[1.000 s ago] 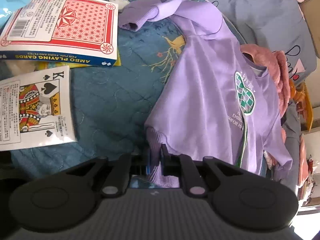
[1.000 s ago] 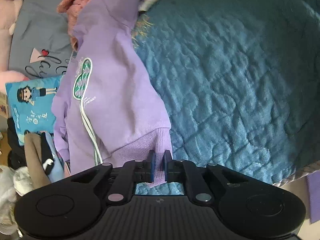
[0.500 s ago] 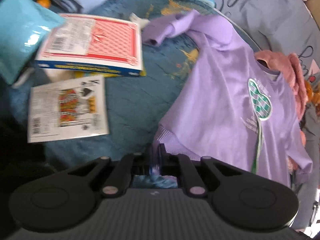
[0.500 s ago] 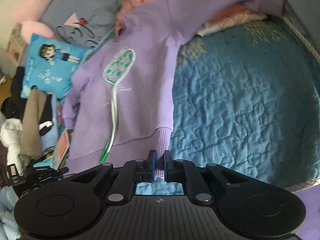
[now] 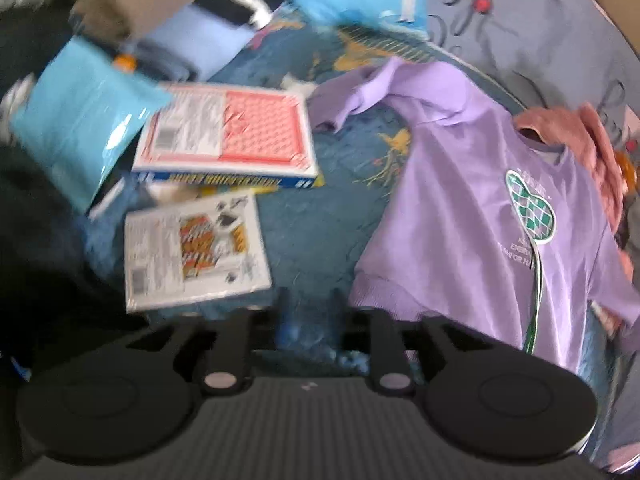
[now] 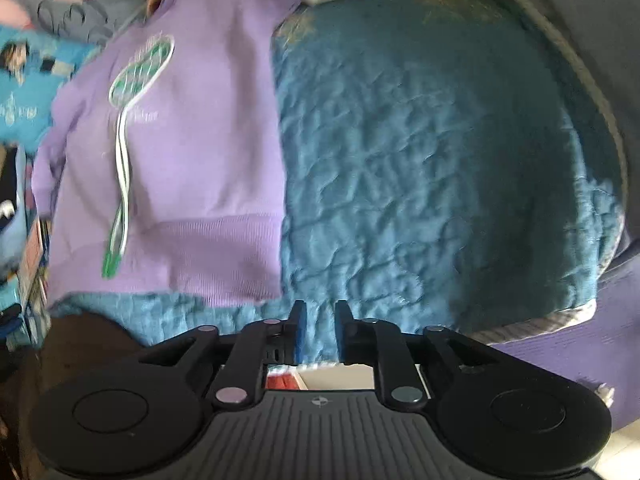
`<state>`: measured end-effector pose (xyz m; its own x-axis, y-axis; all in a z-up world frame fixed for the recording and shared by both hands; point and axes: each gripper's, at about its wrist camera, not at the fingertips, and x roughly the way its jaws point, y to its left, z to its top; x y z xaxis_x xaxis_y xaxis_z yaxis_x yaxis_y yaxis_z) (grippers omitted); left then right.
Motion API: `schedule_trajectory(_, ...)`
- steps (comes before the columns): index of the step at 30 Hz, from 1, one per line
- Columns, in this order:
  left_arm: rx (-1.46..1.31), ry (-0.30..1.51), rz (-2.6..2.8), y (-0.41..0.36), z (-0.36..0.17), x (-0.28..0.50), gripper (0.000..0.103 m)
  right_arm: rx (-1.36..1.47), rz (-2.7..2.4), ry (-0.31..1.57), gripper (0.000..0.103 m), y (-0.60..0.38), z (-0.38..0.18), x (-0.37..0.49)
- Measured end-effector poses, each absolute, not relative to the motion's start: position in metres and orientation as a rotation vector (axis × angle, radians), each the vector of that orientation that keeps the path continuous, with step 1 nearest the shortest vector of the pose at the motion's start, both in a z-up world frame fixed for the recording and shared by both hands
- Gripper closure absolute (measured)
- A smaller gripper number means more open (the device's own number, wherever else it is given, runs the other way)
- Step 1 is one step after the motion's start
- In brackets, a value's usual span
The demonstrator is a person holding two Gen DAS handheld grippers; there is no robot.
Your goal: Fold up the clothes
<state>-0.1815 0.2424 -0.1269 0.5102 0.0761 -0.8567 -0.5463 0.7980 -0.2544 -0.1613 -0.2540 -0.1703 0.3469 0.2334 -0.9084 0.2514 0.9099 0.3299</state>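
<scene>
The left gripper (image 5: 308,312) has just been opening its jaws and now has nothing between them, the purple sweatshirt (image 5: 472,216) lying just to its right, front up on the blue quilt (image 5: 320,240), laid flat, I'd guess, so it can be folded. The right gripper (image 6: 320,324) has likewise been opening and is empty, with the sweatshirt's ribbed hem (image 6: 224,256) just up and left of its tips.
</scene>
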Motion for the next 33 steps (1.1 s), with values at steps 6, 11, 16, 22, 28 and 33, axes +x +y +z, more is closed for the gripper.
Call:
schedule_trajectory(6, -0.475, 0.948, 0.331, 0.229, -0.126, -0.141, 0.025, 0.362, 0.033, 1.084, 0.066, -0.246, -0.135, -0.132)
schedule_trajectory(11, -0.368, 0.926, 0.302, 0.209, -0.131, -0.102, 0.0, 0.272, 0.151, 1.003, 0.062, -0.207, -0.108, -0.085)
schedule_trajectory(16, -0.285, 0.935, 0.33, 0.204, -0.138, -0.076, 0.0, 0.146, 0.333, 0.931, 0.055, -0.131, -0.081, -0.029)
schedule_trajectory(22, -0.249, 1.005, 0.286, 0.189, -0.155, -0.073, 0.0, 0.102, 0.615, 0.94, 0.036, -0.005, -0.058, 0.047)
schedule_trajectory(28, -0.282, 1.145, 0.478, 0.209, -0.18, -0.068, 0.0, 0.025, 0.716, 1.144, 0.033, 0.134, -0.086, 0.117)
schedule_trajectory(33, -0.4, 1.194, 0.432, 0.215, -0.192, -0.069, 0.0, 0.081, 0.612, 1.368, 0.033, 0.202, -0.135, 0.15)
